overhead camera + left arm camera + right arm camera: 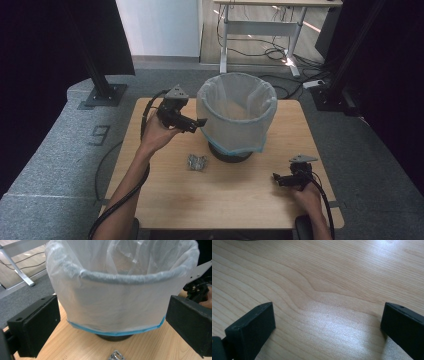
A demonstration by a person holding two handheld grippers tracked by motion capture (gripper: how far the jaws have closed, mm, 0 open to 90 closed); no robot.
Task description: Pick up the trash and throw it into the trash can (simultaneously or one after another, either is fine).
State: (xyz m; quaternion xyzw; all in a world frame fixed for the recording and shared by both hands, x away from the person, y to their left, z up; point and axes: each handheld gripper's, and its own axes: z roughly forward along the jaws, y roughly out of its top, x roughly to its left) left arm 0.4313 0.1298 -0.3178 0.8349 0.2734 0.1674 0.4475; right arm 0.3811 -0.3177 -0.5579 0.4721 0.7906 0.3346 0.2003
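Taking the lined bin (236,116) as the landmark, the nearest thing to the person is the right gripper (278,178), held low over the wooden table (235,197) well in front of the bin and off to its right side; in the right gripper view its two black jaws stand wide apart with bare wood grain between them. Closer to the bin, a small crumpled silvery wad (197,162) lies on the table just in front of the bin's dark base and a little to its left, apart from both grippers; its upper edge also peeks in at the bottom of the left gripper view (116,356). Next comes the left gripper (202,122), raised off the table at the bin's left side with its tip just beside the plastic liner; its jaws are spread wide and hold nothing, and the left gripper view looks straight at the white liner with its blue hem (117,333). Beyond the bin, past the table's far edge, a white desk frame (260,30) stands on the floor among loose cables.
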